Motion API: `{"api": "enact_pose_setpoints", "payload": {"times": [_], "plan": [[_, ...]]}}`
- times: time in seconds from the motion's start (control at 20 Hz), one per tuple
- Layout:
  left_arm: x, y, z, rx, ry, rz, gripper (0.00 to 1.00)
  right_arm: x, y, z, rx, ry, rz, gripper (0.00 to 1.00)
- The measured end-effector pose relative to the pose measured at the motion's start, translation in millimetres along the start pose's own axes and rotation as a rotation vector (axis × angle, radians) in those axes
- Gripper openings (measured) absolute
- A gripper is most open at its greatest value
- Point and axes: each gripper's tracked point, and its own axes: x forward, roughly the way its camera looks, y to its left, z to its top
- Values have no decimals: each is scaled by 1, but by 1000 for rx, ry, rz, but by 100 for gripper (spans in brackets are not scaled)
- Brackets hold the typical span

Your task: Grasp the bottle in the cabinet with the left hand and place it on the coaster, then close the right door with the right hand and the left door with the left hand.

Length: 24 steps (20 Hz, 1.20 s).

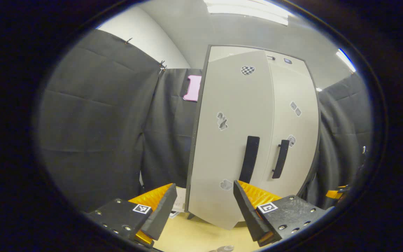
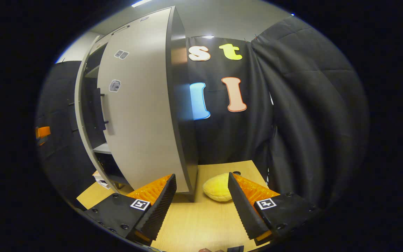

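On the light wooden table (image 1: 194, 238) stands a pale grey cabinet (image 1: 250, 136) against the black cloth wall. Seen from the left gripper view, the left door (image 1: 231, 140) is swung partly out toward the camera, its lower corner hanging over the table edge area, while the right door (image 1: 294, 129) lies flush or nearly flush with the carcass (the exact gap cannot be told). Each door carries a dark vertical handle near the meeting edge, and small printed stickers are scattered over both faces. The left gripper (image 1: 205, 206) hovers in front of the left door, fingers spread wide apart with nothing between them. At the bottom rim of this view a small pale object shows, too cut off to identify. From the right gripper view, the cabinet (image 2: 138, 115) appears side-on, with a shelf visible through the gap beside the door. The right gripper (image 2: 201, 204) is held over the table (image 2: 201, 224), fingers likewise well apart and empty. A yellow rounded object (image 2: 217, 187) rests on the table just beside the cabinet's near corner. Neither bottle nor coaster can be made out with certainty.
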Motion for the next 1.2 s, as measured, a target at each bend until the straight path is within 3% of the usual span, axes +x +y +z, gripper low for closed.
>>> {"api": "enact_pose_setpoints", "payload": {"times": [0.15, 0.25, 0.35, 0.4, 0.45, 0.5, 0.6, 1.15, 1.2], "plan": [[-18, -4, 15, 12, -68, -25, 100, -1, 24, 3, -2, 12, 49, 94], [-34, -2, 23, 37, -101, -55, 100, -6, 38, 13, -1, -4, 63, 91], [-41, 3, 34, 56, -126, -95, 100, -12, 47, 28, -4, -51, 42, 95], [-42, 8, 39, 52, -138, -109, 94, -16, 49, 37, -3, -75, 21, 95], [-46, 15, 41, 43, -145, -116, 94, -19, 53, 43, 3, -92, 4, 92], [-50, 21, 42, 35, -150, -125, 100, -23, 58, 47, 12, -103, -9, 92], [-58, 33, 47, 37, -162, -129, 100, -32, 67, 55, 29, -126, -27, 95], [-105, 92, 23, 46, -147, -140, 100, -87, 88, 22, 6, -112, -108, 92], [-106, 93, 20, 51, -144, -150, 100, -91, 89, 21, 3, -114, -115, 95]]}}
